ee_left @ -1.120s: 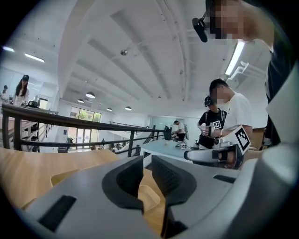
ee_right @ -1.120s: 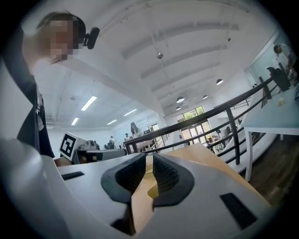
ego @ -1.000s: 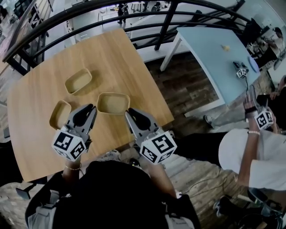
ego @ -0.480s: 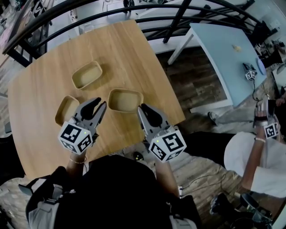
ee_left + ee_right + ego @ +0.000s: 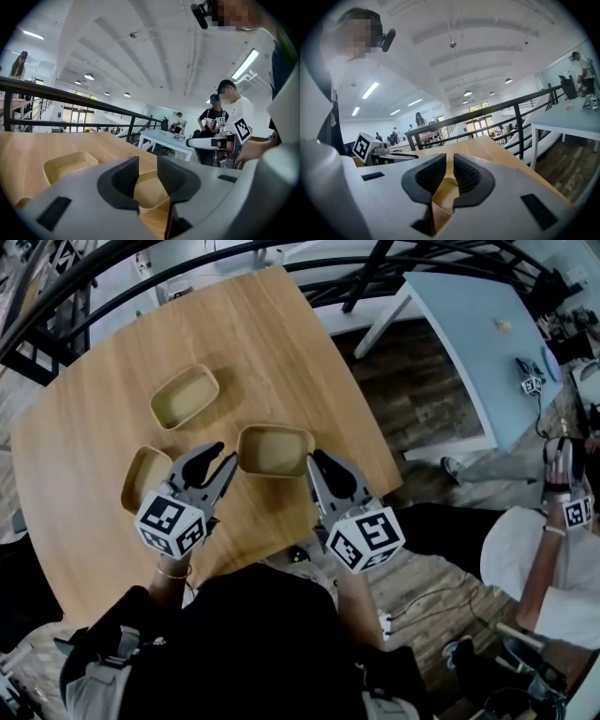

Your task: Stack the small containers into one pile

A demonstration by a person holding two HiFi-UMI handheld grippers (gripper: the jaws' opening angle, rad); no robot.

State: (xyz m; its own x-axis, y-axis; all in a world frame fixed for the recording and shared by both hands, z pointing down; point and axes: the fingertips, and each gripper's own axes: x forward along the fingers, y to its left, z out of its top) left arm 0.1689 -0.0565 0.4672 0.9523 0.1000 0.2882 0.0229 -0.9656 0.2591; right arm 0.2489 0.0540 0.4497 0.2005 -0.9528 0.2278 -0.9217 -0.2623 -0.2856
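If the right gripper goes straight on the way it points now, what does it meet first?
Most likely the rim of the nearest container, which lies just ahead of the right gripper; depth is unclear.

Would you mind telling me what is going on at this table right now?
A person holds a tool in each hand over a wooden table. Three small containers lie apart on it, none stacked yet: the far container, left container and middle container. The left tool has just been opening its jaws, with nothing gripped, beside the middle container's left end. The right tool is shut and empty beside its right end.
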